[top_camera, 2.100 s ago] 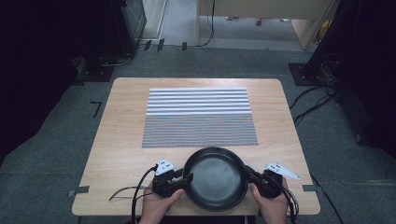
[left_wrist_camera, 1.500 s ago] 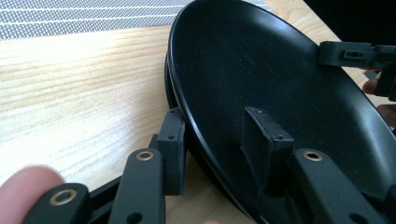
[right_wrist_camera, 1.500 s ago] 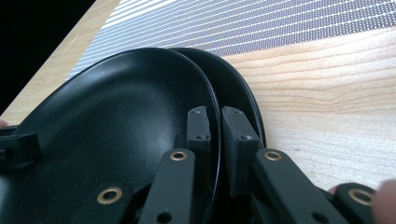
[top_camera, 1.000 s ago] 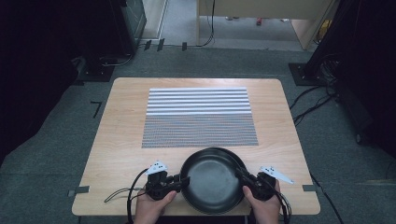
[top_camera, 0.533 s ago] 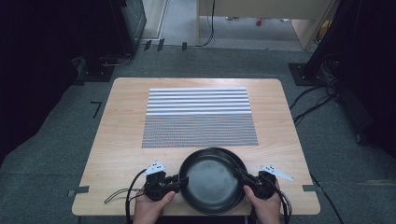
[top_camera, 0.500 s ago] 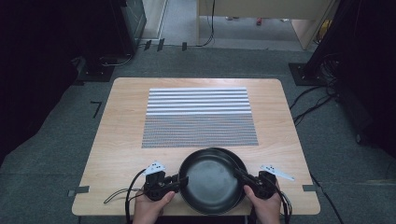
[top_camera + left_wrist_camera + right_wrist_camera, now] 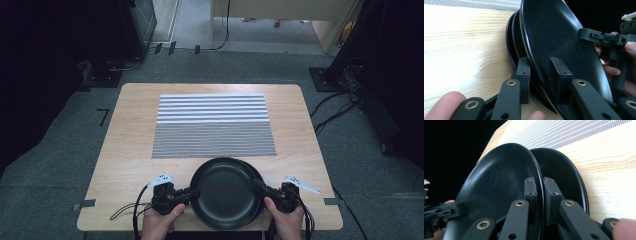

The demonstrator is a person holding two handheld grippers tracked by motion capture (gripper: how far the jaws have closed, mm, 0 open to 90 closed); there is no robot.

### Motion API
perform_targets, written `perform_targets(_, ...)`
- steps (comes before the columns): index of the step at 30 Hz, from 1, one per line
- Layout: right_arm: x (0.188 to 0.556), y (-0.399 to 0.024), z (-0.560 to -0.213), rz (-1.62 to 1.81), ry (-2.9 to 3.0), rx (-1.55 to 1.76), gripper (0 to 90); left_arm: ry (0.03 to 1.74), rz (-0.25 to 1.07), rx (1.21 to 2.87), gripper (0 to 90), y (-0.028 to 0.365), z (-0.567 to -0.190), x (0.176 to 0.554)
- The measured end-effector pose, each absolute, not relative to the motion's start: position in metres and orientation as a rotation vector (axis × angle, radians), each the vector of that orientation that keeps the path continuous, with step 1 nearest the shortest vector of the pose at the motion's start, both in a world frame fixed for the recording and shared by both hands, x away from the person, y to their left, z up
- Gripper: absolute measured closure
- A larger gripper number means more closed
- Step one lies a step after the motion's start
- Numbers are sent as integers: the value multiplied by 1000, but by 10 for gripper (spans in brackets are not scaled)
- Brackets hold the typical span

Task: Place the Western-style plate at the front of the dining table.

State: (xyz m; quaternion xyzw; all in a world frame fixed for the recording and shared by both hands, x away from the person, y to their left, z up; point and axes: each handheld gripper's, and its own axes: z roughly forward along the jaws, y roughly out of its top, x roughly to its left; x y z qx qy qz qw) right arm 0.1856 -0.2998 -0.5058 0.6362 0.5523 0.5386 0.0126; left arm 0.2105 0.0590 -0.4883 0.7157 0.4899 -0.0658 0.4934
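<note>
High view first: a stack of black plates (image 7: 226,192) sits at the near edge of the counter (image 7: 130,145), just this side of the striped mat (image 7: 212,125), and the top plate is gripped on both sides. The left tool (image 7: 192,192) pinches its left rim, the right tool (image 7: 259,186) its right rim, a hand behind each. I'd call the grasp made and the lift only starting, with carrying and setting down still ahead. Every plate looks empty, nothing on the dark glaze.

Left gripper view: the left tool (image 7: 541,75) has just been closing, and its jaws now clamp the rim of the top plate (image 7: 556,40), which stands tilted clear of the lower plates (image 7: 514,42) still lying on the counter. The other tool holds the far rim.

Right gripper view: the right tool (image 7: 539,195) is clenched tight on the same plate's rim (image 7: 499,185), one pad inside, one outside. A second plate (image 7: 560,170) lies beneath, offset toward the mat, bare as well
</note>
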Motion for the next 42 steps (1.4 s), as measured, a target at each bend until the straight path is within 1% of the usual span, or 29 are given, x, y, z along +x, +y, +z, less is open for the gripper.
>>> perform_targets(4,188,-298,-503,1662,1708,1980,826,1212,-185,1705,756,60,-489,217)
perform_targets(10,199,-304,-502,1683,1706,2057,826,1219,-196,1705,774,58,-487,225)
perform_targets(15,208,-302,-492,1656,1731,2038,830,1248,-233,1679,787,60,-485,238)
perform_targets(20,216,-302,-486,1661,1736,2035,832,1250,-234,1671,789,60,-479,248)
perform_targets(26,233,-302,-473,1657,1730,1999,830,1241,-220,1667,790,59,-468,267)
perform_targets(27,240,-303,-469,1660,1729,1990,830,1241,-216,1664,790,58,-467,270)
perform_targets(30,249,-303,-467,1657,1734,1983,830,1247,-213,1659,790,58,-464,281)
perform_targets(32,261,-302,-464,1654,1741,1976,830,1253,-215,1658,790,59,-463,293)
perform_targets(42,295,-301,-452,1663,1748,1941,830,1258,-186,1653,789,58,-450,323)
